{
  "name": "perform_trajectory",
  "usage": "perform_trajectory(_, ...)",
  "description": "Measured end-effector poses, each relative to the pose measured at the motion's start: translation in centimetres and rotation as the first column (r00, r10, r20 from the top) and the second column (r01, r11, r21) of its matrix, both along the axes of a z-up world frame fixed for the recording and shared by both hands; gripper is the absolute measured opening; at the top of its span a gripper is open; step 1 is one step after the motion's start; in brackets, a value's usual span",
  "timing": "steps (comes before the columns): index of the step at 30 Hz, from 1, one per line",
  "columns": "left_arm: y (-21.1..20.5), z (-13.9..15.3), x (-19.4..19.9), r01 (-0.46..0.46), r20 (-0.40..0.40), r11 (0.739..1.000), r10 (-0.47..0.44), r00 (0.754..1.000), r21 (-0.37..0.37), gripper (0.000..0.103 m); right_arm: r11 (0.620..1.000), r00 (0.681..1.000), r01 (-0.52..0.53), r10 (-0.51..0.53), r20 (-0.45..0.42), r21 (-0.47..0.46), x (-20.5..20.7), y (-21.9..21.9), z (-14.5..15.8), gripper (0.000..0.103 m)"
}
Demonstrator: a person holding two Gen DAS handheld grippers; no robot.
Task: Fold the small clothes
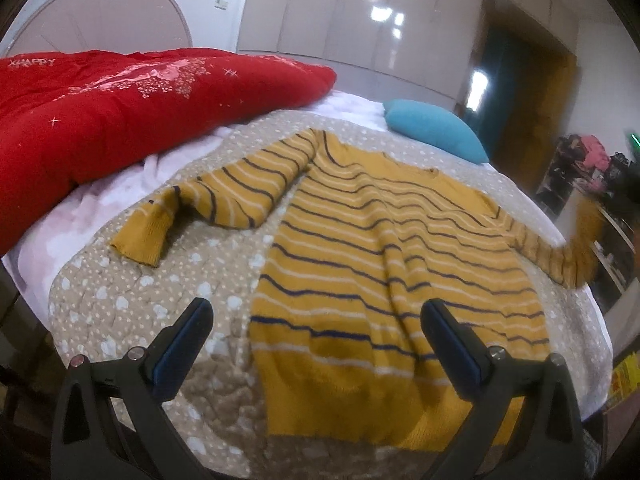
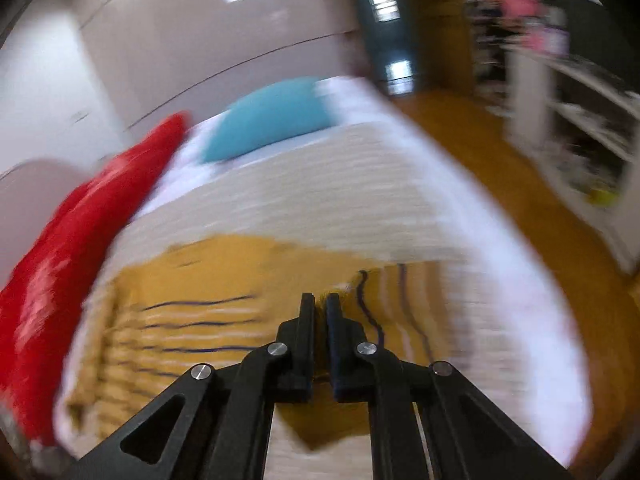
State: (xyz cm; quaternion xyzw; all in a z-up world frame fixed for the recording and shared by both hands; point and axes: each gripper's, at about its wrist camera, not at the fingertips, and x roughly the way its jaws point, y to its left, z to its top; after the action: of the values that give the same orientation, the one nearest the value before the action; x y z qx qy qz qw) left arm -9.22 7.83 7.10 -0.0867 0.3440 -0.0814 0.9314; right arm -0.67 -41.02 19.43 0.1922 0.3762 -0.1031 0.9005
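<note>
Striped sweater (image 1: 384,264) spread flat on quilt (image 1: 132,304). Right gripper (image 2: 320,304) clenched on 1 sleeve at 3 o'clock; left gripper (image 1: 316,316) released above hem. Judged step: sleeve fold inward, toward 9 o'clock.

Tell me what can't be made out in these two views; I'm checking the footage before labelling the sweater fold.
- Right wrist view: motion blur smears the sweater; exactly which part the right gripper pinches is unclear.
- Left wrist view: the sweater's right sleeve end is blurred at the bed edge.
- Left wrist view: the open left gripper hides part of the hem.
- Shelf items: too small, blurred.
</note>
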Motion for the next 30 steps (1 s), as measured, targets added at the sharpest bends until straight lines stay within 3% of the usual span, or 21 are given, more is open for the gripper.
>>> perform_trajectory(5,1.9,0.0,-0.8,0.003,0.016,1.000,-0.002,1.000,-0.028,0.103,0.968,0.968,-0.249,0.250,-0.023,0.035,10.1,13.7,-1.3,0.006)
perform_trajectory(10,4.7,-0.1,-1.3,-0.028,0.023,0.998,0.030,0.999,-0.054,0.103,0.927,0.923,-0.368,0.374,-0.089,0.077,18.8,24.1,-4.9,0.006)
perform_trajectory(13,5.9,-0.6,-1.0,-0.034,0.005,0.997,0.035,0.999,-0.064,0.103,0.916,0.905,-0.397,0.400,-0.147,0.050,23.0,29.3,-8.0,0.006)
perform_trajectory(17,7.0,-1.3,-0.5,-0.040,-0.013,0.997,0.039,0.999,-0.070,0.103,0.916,0.892,-0.402,0.395,-0.219,0.016,26.4,32.0,-11.2,0.006)
perform_trajectory(21,7.4,-1.7,0.0,-0.052,-0.032,0.996,0.050,0.998,-0.077,0.103,0.883,0.846,-0.466,0.464,-0.264,0.057,27.9,34.0,-12.8,0.010)
perform_trajectory(25,7.4,-1.8,0.5,-0.053,-0.050,0.994,0.048,0.998,-0.098,0.103,0.859,0.843,-0.510,0.510,-0.170,0.045,25.7,34.1,-10.2,0.049)
perform_trajectory(26,7.3,-1.8,0.7,-0.048,-0.054,0.993,0.042,0.998,-0.108,0.103,0.853,0.841,-0.519,0.520,-0.148,0.044,24.7,33.5,-9.3,0.054)
perform_trajectory(30,6.9,-1.7,1.7,-0.025,-0.078,0.987,0.013,0.997,-0.158,0.103,0.846,0.837,-0.530,0.532,-0.124,0.057,20.2,29.9,-7.0,0.054)
